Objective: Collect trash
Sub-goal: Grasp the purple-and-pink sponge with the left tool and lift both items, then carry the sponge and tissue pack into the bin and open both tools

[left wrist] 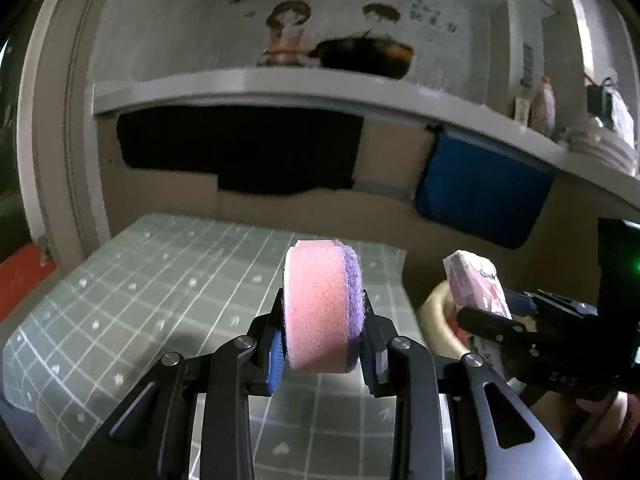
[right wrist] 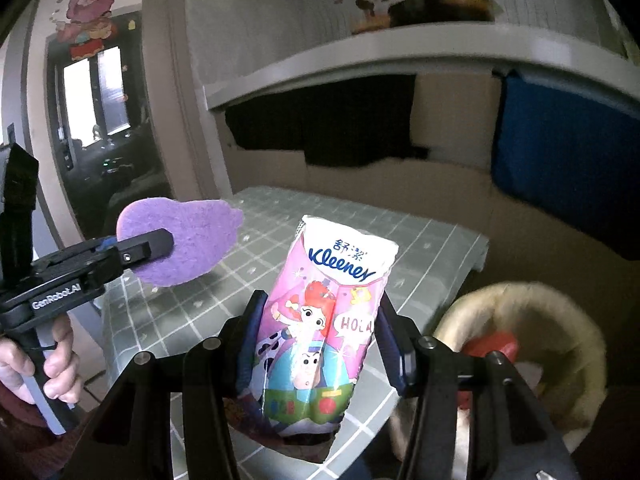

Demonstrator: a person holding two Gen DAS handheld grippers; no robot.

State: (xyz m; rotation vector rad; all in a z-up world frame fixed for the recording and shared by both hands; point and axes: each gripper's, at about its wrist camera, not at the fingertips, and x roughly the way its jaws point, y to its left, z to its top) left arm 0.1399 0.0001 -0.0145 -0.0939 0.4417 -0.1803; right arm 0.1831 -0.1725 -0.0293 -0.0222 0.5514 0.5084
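My left gripper is shut on a pink and purple sponge, held above the grey gridded table. In the right wrist view the sponge shows its purple face at the left, clamped by the left gripper. My right gripper is shut on a pink Kleenex tissue pack, held over the table's near right part. In the left wrist view the pack and right gripper are at the right, above a beige round basket.
The beige fluffy-rimmed basket with a red item inside sits right of the table. A white shelf runs along the wall above, with a blue cloth and a black cloth hanging below it.
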